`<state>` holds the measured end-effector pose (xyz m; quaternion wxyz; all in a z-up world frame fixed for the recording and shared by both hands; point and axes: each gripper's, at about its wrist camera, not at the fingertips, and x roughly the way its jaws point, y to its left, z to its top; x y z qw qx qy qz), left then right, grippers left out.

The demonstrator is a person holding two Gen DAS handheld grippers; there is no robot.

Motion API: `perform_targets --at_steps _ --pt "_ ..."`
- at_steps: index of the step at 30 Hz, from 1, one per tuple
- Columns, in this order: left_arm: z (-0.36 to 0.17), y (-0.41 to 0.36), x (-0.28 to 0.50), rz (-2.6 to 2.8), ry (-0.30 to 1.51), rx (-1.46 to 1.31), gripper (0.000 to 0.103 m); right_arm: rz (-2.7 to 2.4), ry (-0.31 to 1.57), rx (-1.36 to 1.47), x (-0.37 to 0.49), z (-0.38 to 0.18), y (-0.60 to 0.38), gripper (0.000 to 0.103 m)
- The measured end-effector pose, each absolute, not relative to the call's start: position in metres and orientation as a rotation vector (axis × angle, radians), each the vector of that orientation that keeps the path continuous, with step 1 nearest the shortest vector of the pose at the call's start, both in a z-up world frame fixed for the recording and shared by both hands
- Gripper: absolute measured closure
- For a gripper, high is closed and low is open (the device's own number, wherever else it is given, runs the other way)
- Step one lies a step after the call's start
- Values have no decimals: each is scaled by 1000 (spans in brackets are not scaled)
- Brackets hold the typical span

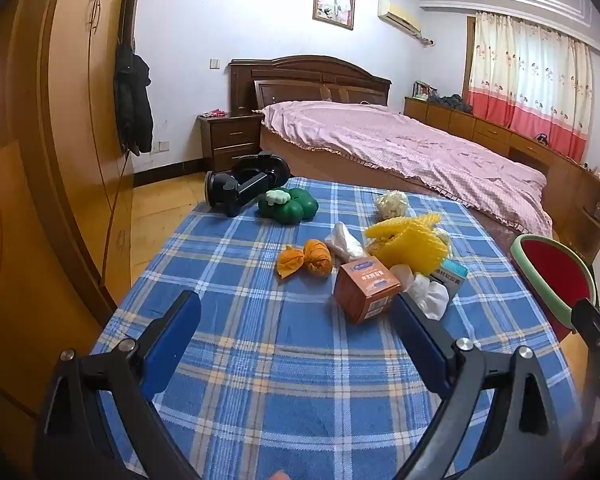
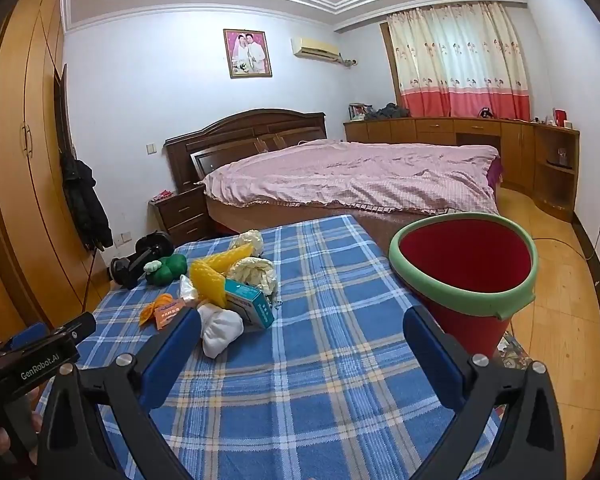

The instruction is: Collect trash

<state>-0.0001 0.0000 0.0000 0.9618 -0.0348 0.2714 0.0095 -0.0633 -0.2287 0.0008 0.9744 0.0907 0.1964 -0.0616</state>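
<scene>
I hold both grippers above the near end of the plaid cloth [image 1: 284,360], angled down. My left gripper [image 1: 296,314] is released, nothing between its blue pads; the brown box [image 1: 366,290] stands just beyond its right finger. My right gripper [image 2: 302,326] is released too, empty.

The trash lies heaped around that box: white wad [image 2: 220,330] just right of it, teal box [image 2: 250,306] and yellow net [image 1: 414,242] behind, orange peels [image 1: 306,262] to its left, a green toy [image 1: 290,206] farther back. The red bin [image 2: 466,268] stands well right of the box, at the cloth's edge.
</scene>
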Motion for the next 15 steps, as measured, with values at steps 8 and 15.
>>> perform_targets --at_steps 8,15 --pt "-2 1 0 12 567 -76 8 -127 406 180 -62 0 -228 0" --pt "-2 1 1 12 573 -76 8 -128 408 179 -62 0 -228 0"
